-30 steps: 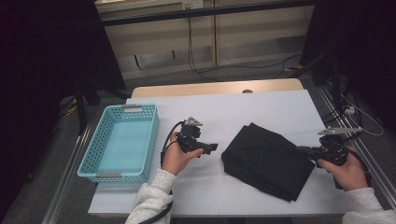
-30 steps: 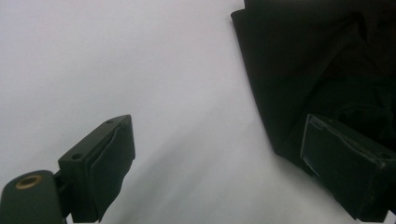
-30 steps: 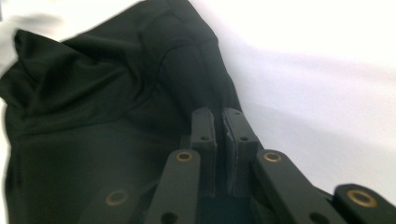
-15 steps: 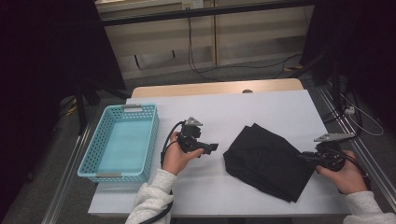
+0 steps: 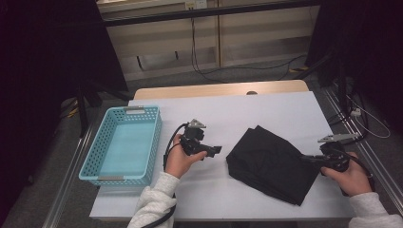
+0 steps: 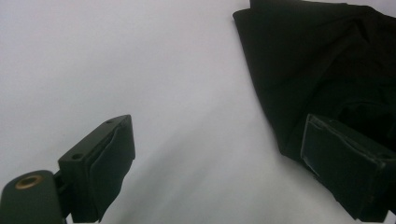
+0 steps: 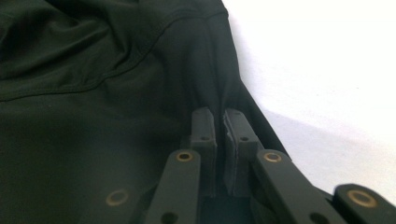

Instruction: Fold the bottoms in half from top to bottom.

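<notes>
A folded black cloth [image 5: 271, 164] lies on the white table [image 5: 228, 114], right of centre. My right gripper [image 5: 306, 158] is at the cloth's right edge. Its jaws have just been closing, and in the right gripper view the right gripper [image 7: 220, 116] pinches a raised fold of the black cloth [image 7: 93, 93] between its pads. My left gripper [image 5: 216, 150] is held just above the table, left of the cloth. In the left gripper view the left gripper [image 6: 217, 130] stands open with bare table between its pads, and the cloth [image 6: 317, 60] lies beyond the right pad.
A light blue plastic basket [image 5: 156, 142] with nothing in it stands at the table's left side. Metal rails run along both table sides. Cables lie on the floor behind the table and at the right.
My right hand has shifted slightly toward the near right, at the cloth's right edge. The left hand and its gripper have stayed where they were.
</notes>
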`<act>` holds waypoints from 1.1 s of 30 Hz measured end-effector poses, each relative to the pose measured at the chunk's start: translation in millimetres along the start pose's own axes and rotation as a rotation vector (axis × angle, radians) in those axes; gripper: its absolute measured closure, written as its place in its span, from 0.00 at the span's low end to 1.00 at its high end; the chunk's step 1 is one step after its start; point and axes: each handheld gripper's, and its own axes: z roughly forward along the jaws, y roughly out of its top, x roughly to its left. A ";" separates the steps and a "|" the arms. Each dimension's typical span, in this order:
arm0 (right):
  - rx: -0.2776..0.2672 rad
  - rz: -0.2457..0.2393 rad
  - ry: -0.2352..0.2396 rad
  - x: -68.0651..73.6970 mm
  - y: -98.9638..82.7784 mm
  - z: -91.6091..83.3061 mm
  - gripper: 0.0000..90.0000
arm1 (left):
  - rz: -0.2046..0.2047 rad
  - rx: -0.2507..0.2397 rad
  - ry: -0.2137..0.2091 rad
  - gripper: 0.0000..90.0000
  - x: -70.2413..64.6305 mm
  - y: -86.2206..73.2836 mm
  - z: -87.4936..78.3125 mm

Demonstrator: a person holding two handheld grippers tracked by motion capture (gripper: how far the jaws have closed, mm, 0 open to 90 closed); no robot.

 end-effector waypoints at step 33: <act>-0.015 0.044 -0.001 0.8 -14.3 -7.4 0.92 | 0.012 0.008 0.000 0.11 -1.0 0.3 3.1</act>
